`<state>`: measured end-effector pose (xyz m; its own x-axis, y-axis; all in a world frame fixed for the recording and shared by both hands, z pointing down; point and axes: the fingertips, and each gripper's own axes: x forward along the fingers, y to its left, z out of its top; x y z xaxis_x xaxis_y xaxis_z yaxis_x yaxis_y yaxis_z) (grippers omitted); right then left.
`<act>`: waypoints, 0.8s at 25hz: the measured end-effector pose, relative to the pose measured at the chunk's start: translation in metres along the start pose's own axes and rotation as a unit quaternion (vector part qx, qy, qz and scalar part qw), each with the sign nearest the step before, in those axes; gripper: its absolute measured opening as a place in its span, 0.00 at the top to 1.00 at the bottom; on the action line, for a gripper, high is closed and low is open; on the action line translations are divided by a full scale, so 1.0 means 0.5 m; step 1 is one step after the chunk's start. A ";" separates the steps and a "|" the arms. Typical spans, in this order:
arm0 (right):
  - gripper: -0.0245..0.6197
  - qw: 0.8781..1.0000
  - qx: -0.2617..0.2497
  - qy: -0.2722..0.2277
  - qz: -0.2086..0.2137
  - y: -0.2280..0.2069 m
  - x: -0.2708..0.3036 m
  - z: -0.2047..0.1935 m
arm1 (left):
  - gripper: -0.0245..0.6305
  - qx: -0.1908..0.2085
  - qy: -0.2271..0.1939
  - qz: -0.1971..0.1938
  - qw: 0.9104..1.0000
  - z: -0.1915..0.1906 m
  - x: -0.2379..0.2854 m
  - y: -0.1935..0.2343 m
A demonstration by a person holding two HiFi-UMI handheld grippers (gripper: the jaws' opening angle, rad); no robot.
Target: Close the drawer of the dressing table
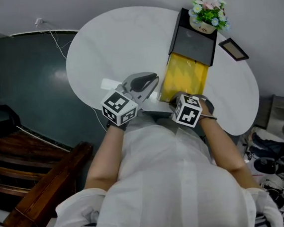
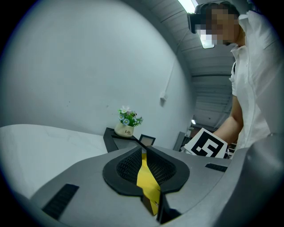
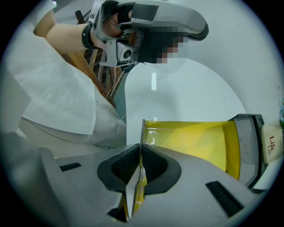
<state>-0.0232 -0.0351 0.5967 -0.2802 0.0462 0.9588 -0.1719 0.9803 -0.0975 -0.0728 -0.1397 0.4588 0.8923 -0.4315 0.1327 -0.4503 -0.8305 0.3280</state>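
The dressing table is a small black cabinet [image 1: 192, 43] on a white round table [image 1: 120, 42], with its yellow drawer [image 1: 183, 74] pulled out towards me. My right gripper [image 1: 173, 101] points steeply down at the drawer's near end. In the right gripper view the right gripper [image 3: 140, 146] is shut on the thin front wall of the drawer [image 3: 191, 142], which stands edge-on between the pads. My left gripper [image 1: 149, 82] hovers just left of the drawer, nearly level. Its jaws [image 2: 143, 150] meet at the tips and hold nothing; yellow shows through the slit.
A pot of flowers [image 1: 208, 12] stands on top of the cabinet, with a small picture frame [image 1: 233, 49] to its right. A white slip [image 1: 110, 83] lies by the left gripper. Wooden furniture [image 1: 44, 189] stands at lower left and clutter [image 1: 280, 147] at right.
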 end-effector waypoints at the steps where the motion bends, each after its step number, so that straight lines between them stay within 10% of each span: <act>1: 0.93 1.000 0.000 -0.001 0.000 -0.003 -0.006 0.002 | 0.93 0.000 0.000 0.000 1.000 0.001 0.002 0.002; 20: 0.93 1.000 0.006 -0.004 -0.024 -0.073 -0.040 -0.003 | 0.93 0.001 0.007 -0.006 1.000 0.017 0.046 0.029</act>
<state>-0.0098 -0.0714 0.5813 -0.2785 -0.0026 0.9604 -0.1974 0.9788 -0.0546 -0.0590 -0.1647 0.4588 0.8984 -0.4160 0.1407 -0.4387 -0.8367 0.3279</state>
